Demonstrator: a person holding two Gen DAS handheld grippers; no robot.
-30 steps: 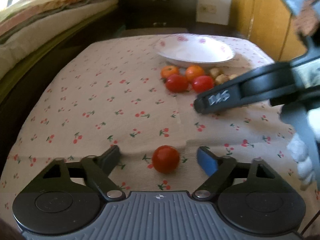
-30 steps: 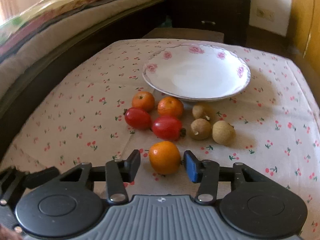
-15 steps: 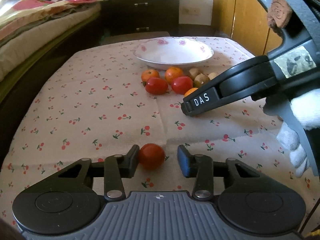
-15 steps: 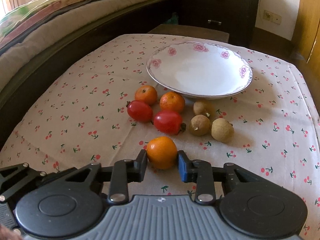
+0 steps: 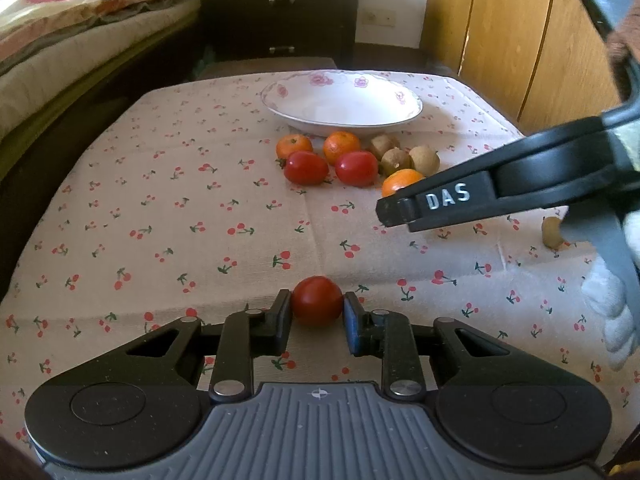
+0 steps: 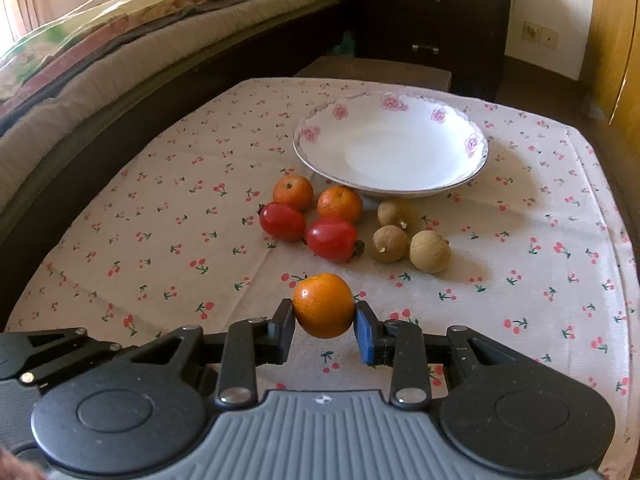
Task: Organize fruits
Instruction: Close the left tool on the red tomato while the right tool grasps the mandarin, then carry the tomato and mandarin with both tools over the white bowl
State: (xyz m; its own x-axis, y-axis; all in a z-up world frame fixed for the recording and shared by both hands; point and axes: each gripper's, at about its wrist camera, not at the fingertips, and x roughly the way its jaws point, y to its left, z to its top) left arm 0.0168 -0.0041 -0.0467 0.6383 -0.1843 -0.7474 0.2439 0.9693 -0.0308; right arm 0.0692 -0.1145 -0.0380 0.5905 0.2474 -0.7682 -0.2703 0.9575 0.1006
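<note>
Two grips at once: I have a fruit in each claw, and the groups by the plate are my targets.
Left wrist, claw: my left gripper (image 5: 316,316) is closed on a red tomato (image 5: 317,300), pads touching both its sides, low over the cherry-print tablecloth (image 5: 160,208).
Left wrist, ahead: two tomatoes (image 5: 306,167) lie side by side near the white plate (image 5: 412,108), well apart from mine.
Left wrist, advice: I'd squeeze gently, since tomato skin likely bruises, and set it just beside that red pair.
Right wrist, claw: my right gripper (image 6: 324,326) is clamped on an orange (image 6: 323,305), which looks lifted clear of the cloth.
Right wrist, ahead: two oranges (image 6: 293,192) sit by the plate's rim, three brown fruits (image 6: 429,250) to their right.
Right wrist, advice: I'd carry it level past the tomatoes and lower it before letting go, as it may roll.
</note>
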